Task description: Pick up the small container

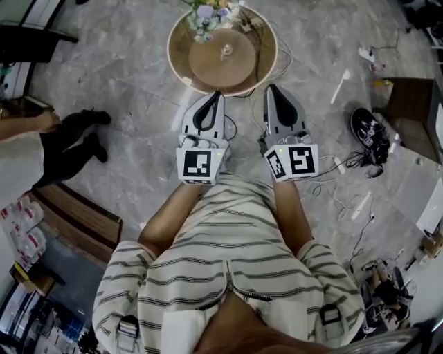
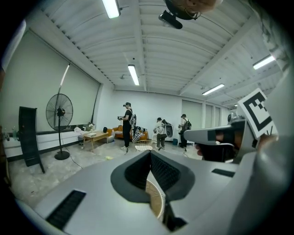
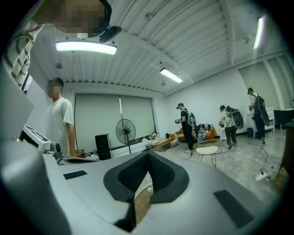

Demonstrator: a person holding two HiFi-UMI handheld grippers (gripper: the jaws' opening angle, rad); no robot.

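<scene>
On the round table [image 1: 180, 68], a small container [image 1: 226, 50] near flowers [image 1: 208, 14]

Ceiling tube lamps [image 3: 85, 47] give bright, even light; gripper views bend and darken at the edges

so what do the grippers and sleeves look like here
Both the left gripper and right gripper are pale grey tapering shells with black ribbed jaw linings. Each carries a white cube with black square markers. The person wears a short-sleeved, cream and dark striped shirt.
</scene>
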